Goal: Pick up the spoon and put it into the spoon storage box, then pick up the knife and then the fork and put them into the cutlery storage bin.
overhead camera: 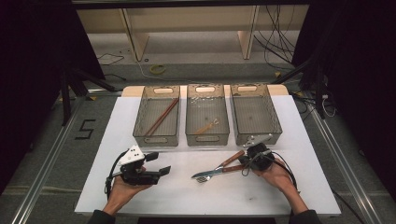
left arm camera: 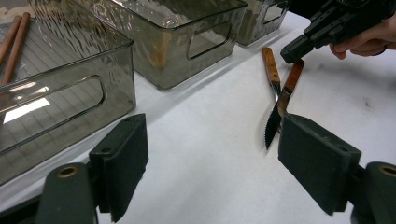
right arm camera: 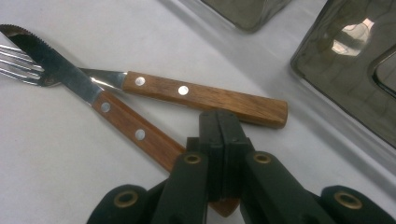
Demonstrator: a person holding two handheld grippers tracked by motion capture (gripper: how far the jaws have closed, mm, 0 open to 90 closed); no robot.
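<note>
White tabletop [overhead camera: 154, 196] under me, with bare room along its near edge. My right gripper [right arm camera: 219, 140] has its jaws pressed together over the knife [right arm camera: 126, 123] handle's end, which crosses the fork [right arm camera: 201, 95] near the right bin [overhead camera: 254, 112]; my left gripper [left arm camera: 210, 163] hovers spread wide and empty, well apart from both.

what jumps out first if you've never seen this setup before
Three smoky see-through bins stand in a row at the far side of the white table; the left one holds wooden chopsticks. Nearer, right of centre, a wood-handled knife lies crossed over a matching fork. The right tool is shut at the knife's handle end, while the left tool hangs open at the near left.
</note>
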